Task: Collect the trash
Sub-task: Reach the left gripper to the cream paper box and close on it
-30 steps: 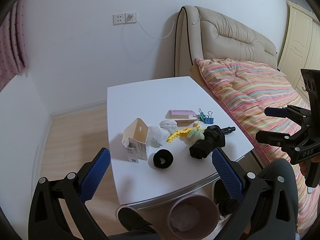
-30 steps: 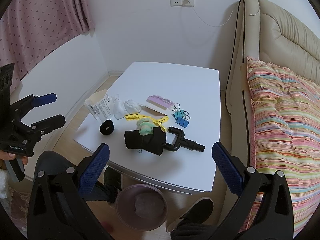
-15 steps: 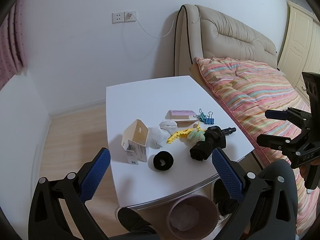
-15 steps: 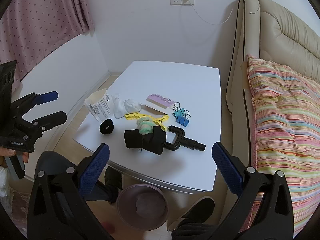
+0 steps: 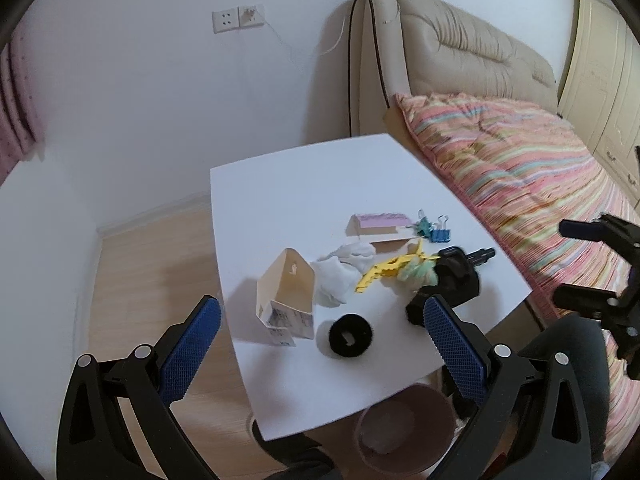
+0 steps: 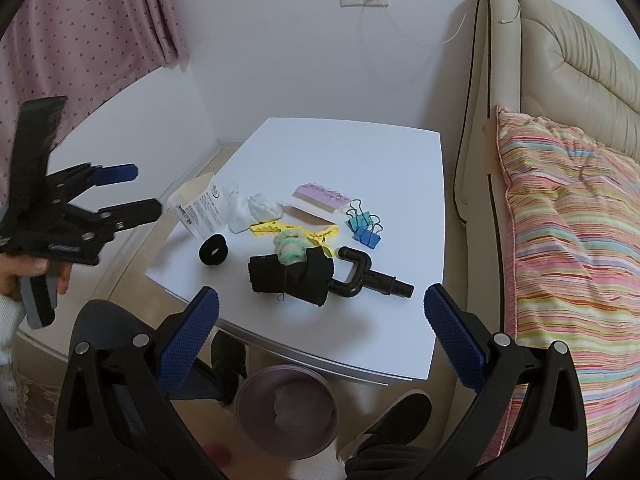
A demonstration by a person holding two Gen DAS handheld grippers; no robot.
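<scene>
Here both tools hang in the air above the near edge of the white counter [image 6: 400, 168], neither touching anything. The left hand-held gripper [image 5: 320, 332] has its blue-padded fingers spread wide and released, gripping nothing; in the right wrist view it shows out to the left of the counter, gripped from below by the person's hand [image 6: 24, 276] and tilted toward the clutter. The right hand-held gripper [image 6: 322, 326] is likewise spread and empty, level, pointing across the counter toward the wall. The trash lies in a loose cluster on the counter: an opened paper carton [image 5: 286, 300], crumpled white tissue [image 5: 340, 270] just beside it, and a black ring [image 5: 351, 335] nearer the edge. The bin [image 6: 286, 410] stands on the floor below the counter's near edge.
</scene>
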